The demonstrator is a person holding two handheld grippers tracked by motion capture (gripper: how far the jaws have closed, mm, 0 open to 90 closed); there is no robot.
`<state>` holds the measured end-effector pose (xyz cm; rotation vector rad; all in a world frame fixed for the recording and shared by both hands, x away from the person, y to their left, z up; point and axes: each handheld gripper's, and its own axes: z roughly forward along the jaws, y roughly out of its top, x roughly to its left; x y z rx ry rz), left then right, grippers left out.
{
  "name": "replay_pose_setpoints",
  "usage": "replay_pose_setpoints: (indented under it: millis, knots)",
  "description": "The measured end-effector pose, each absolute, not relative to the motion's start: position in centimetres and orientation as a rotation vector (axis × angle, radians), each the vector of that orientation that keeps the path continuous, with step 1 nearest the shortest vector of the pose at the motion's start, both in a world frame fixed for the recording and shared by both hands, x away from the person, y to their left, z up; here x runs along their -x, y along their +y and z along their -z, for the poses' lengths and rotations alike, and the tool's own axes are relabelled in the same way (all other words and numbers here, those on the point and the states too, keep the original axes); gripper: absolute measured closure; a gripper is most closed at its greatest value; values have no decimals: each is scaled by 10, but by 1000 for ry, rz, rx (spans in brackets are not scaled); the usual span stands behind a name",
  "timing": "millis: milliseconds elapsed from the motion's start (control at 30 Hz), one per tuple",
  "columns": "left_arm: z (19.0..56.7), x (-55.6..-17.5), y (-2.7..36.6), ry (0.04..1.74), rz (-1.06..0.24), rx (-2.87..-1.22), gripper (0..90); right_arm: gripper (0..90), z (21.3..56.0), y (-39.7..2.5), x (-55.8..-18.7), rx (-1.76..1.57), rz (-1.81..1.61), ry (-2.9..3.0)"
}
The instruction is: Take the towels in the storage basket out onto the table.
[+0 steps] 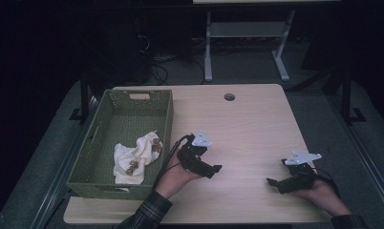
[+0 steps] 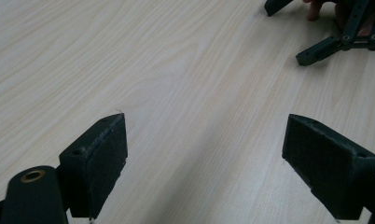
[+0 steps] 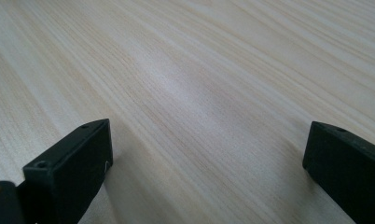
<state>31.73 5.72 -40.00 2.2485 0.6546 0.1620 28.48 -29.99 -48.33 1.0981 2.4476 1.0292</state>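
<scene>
We saw the wooden table (image 1: 247, 119) under both tongs. The green woven basket (image 1: 99, 143) stood just left of our left tongs (image 1: 210, 168), holding a crumpled cream cloth (image 1: 135, 157). Left tongs and right tongs (image 1: 274, 184) rested wide apart, gripping nothing.

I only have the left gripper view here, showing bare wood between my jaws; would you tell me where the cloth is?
Observer: The cloth lies crumpled inside the green basket, at its near end.
Operator: Thank you. Where is the basket relative to my left tool?
Observer: In the high view, the basket sits on the table's left side, and the left tool rests just right of it, open.
Operator: And is the right tool holding anything?
Observer: No, the right tool is open, with bare wood between its jaws.
</scene>
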Motion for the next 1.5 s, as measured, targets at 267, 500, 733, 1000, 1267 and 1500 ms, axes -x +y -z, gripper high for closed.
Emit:
replay_pose_setpoints:
  millis: [267,500,733,1000,1267,1500]
  knots:
    - [390,-327,60,643,-121,-2224,134,9,484,-300,-285,-1089,-1030,2449]
    - [383,-333,61,606,-105,-2255,134,10,484,-301,-286,-1071,-1035,2458]
    - [367,-344,75,573,-149,-2251,134,10,483,-301,-286,-1066,-1033,2463]
    - [355,-345,89,542,-131,-2228,130,9,484,-301,-287,-1060,-1035,2464]
    - [345,-347,110,545,-160,-2199,130,9,484,-301,-287,-1054,-1036,2463]
    - [349,-352,121,582,-185,-2230,130,9,484,-302,-287,-1052,-1035,2464]
